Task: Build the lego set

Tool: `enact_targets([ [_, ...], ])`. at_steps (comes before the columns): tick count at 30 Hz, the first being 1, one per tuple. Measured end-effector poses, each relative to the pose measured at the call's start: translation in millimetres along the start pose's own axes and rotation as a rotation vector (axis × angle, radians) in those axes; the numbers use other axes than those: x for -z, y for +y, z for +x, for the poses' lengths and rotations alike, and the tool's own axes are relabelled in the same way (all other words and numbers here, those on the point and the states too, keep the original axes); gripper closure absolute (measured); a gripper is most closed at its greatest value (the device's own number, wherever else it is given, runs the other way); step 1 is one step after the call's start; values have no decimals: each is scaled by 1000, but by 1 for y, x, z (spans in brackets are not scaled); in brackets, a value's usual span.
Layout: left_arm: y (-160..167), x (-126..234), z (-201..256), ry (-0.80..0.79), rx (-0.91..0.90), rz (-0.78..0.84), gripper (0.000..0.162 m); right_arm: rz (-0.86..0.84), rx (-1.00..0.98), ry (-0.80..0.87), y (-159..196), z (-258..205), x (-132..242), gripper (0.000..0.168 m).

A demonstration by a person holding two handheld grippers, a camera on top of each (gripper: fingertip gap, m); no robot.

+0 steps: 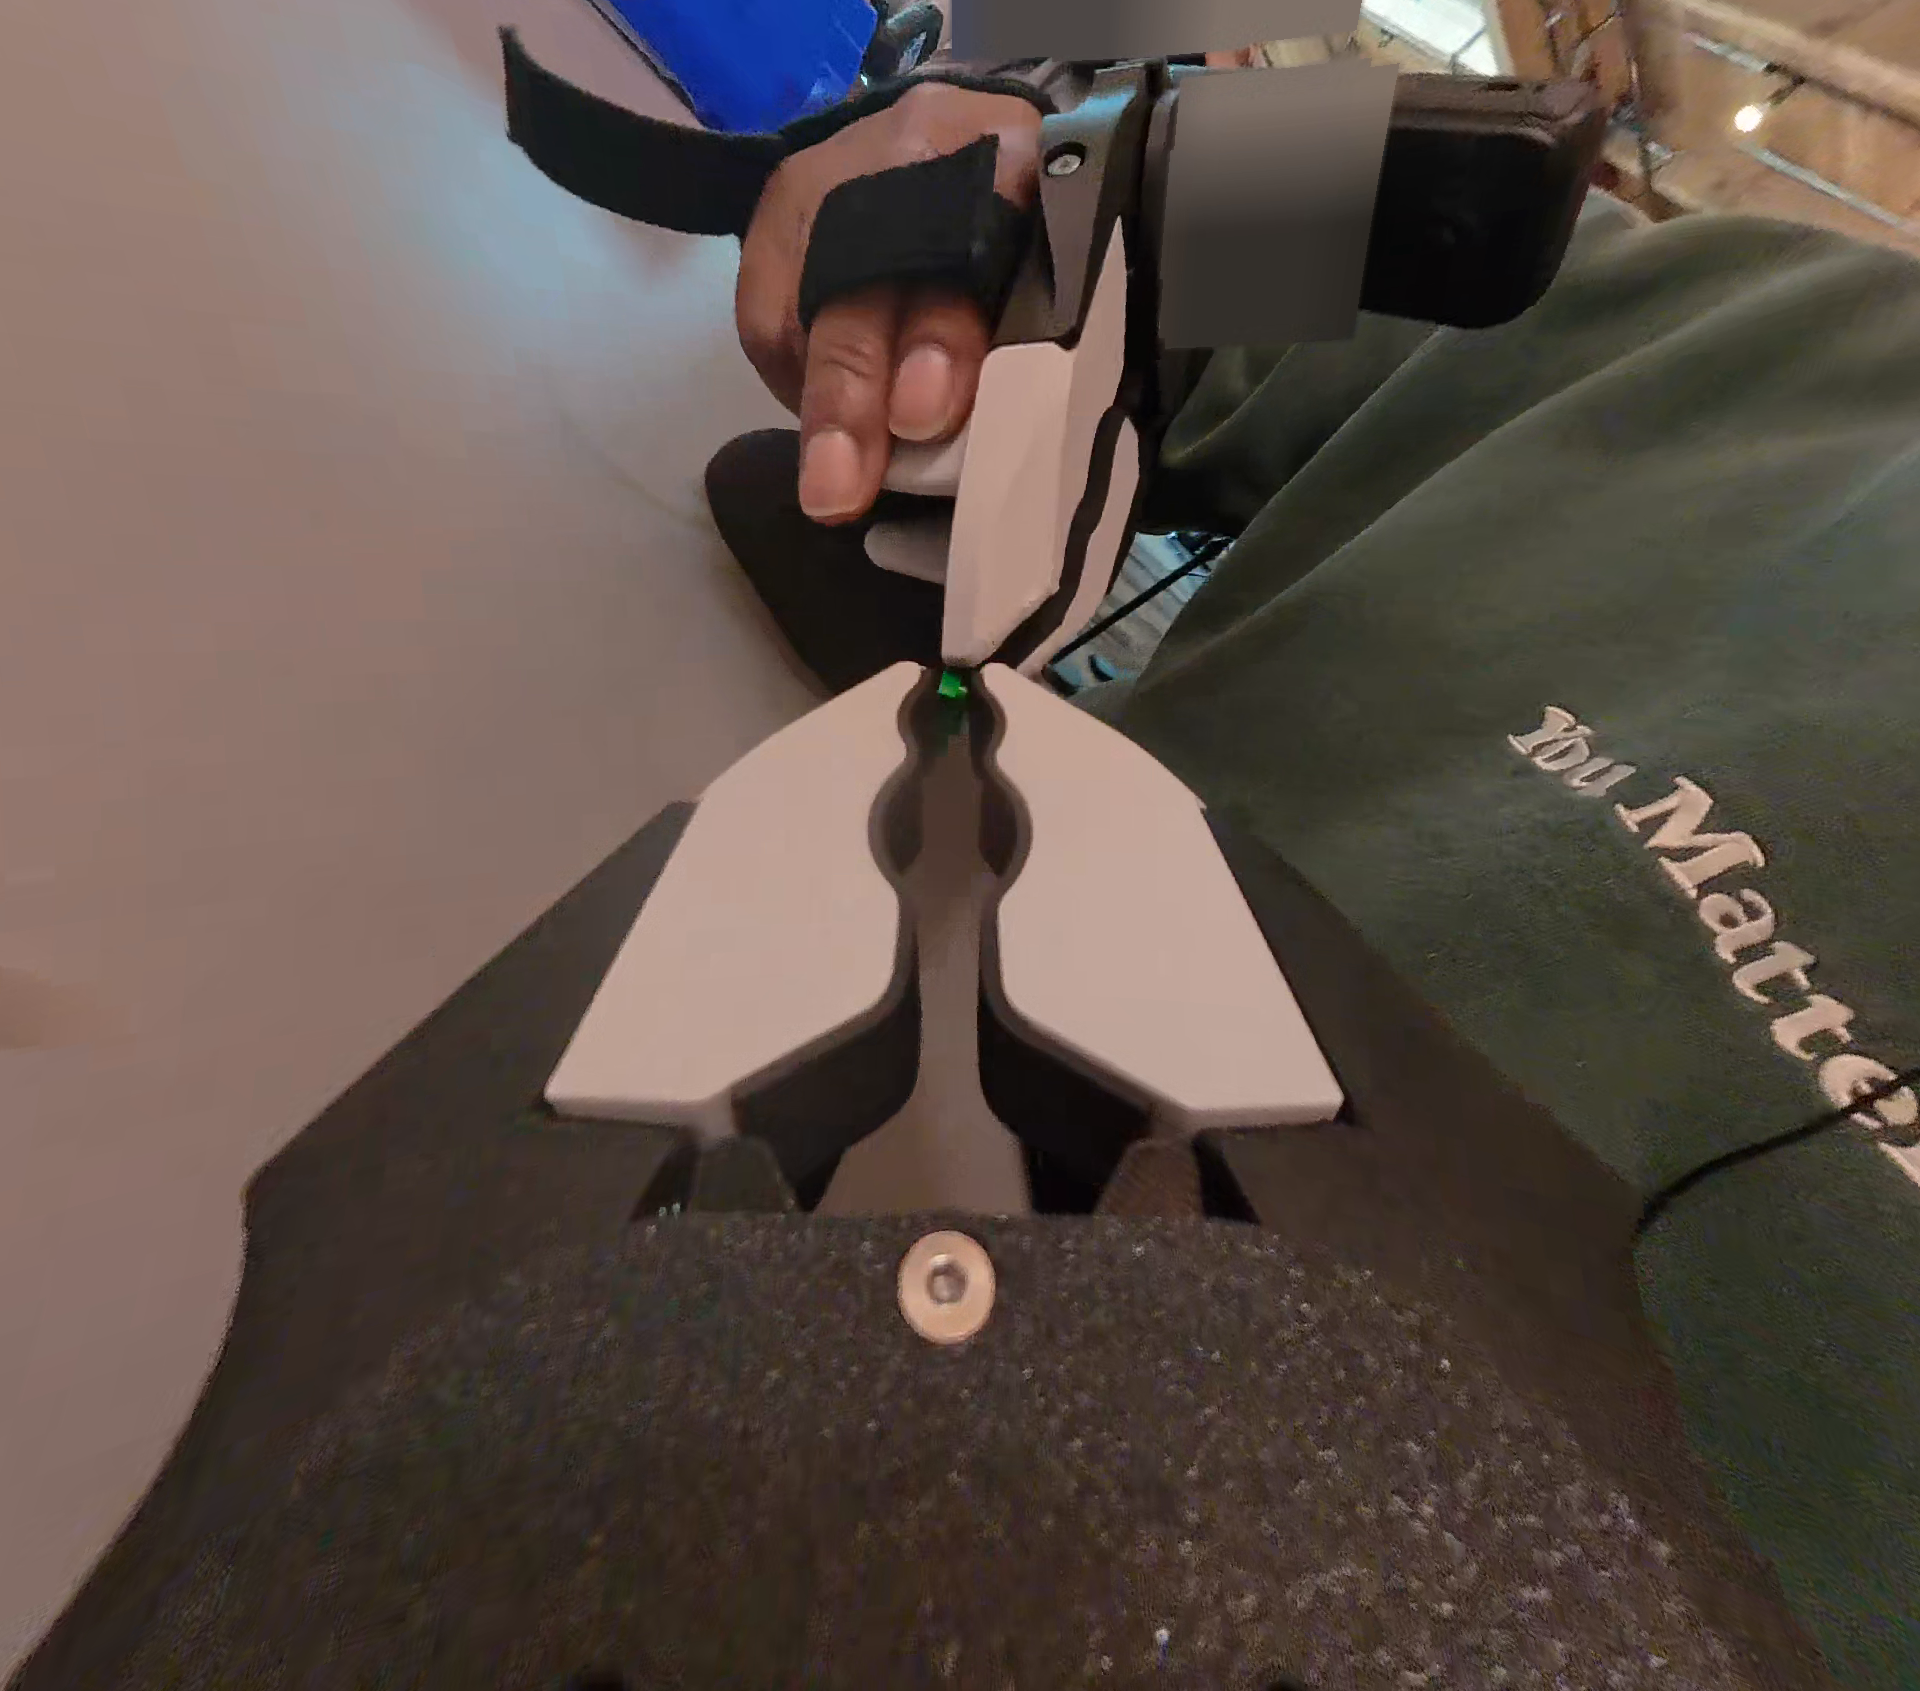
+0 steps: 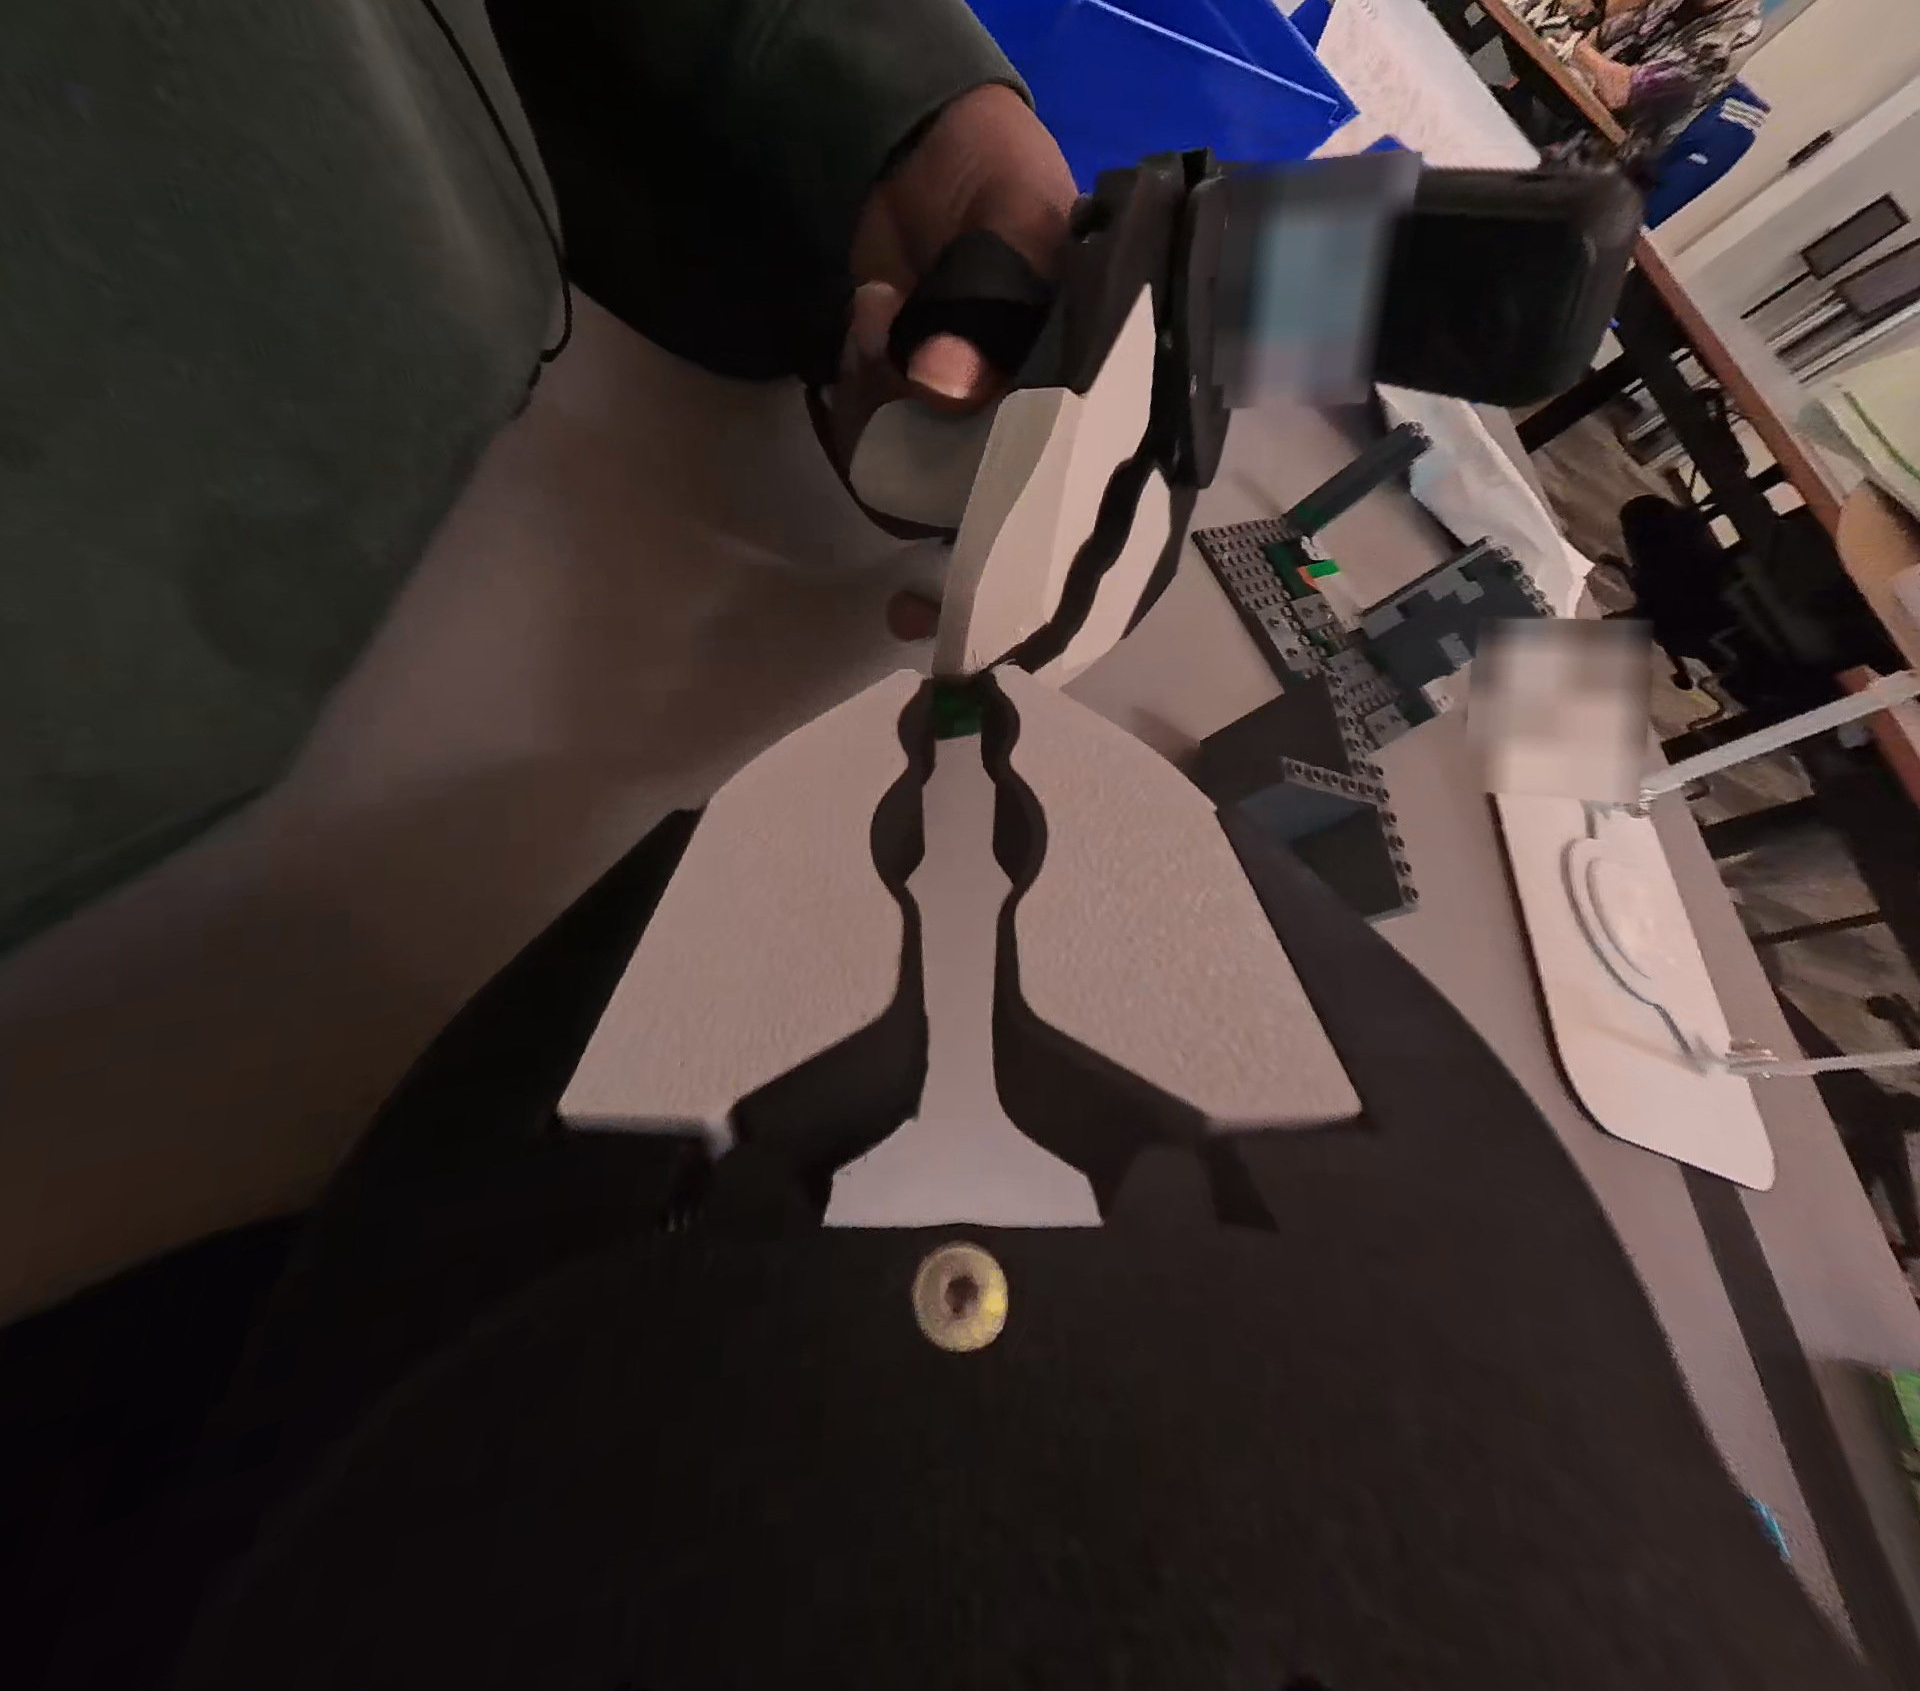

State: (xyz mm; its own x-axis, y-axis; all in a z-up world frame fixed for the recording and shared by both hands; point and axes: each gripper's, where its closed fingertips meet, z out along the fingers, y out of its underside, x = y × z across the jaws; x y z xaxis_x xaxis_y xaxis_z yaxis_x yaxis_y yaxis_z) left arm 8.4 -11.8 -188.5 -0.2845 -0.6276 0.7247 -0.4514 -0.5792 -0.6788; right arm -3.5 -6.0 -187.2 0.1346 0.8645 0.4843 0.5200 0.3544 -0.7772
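Clearly, the left gripper point(image 1: 951, 696) is closed almost fully on a tiny green plastic lego piece point(image 1: 950, 689), pinched at the very tips of its white fingers. Against this piece, the right gripper point(image 2: 958, 699) meets it tip to tip from the opposite side, jaws also narrow; it seems to grip the same piece, though I cannot tell surely. Such a piece looks light, stiff and slippery, so I would hold it by its flat sides. Beyond it, on the table, stands the grey brick lego model point(image 2: 1382, 654).
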Motion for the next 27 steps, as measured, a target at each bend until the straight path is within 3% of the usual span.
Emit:
enact_targets([
  [3,-5,3,-6,-13,20,34,157,-7,-97,25,5,6,0,162],
  [5,-10,12,-19,-116,-29,55,152,-22,-279,42,20,20,3,163],
  [11,-24,52,-38,-523,-343,85,151,-266,-859,188,124,77,8,163],
  [17,-14,80,-32,-684,-403,128,151,-435,-844,304,167,95,1,162],
  [22,-2,99,-32,-743,-384,167,151,-500,-767,357,172,97,2,164],
  [27,-2,109,-27,-776,-395,200,151,-449,-789,360,160,99,13,147],
])
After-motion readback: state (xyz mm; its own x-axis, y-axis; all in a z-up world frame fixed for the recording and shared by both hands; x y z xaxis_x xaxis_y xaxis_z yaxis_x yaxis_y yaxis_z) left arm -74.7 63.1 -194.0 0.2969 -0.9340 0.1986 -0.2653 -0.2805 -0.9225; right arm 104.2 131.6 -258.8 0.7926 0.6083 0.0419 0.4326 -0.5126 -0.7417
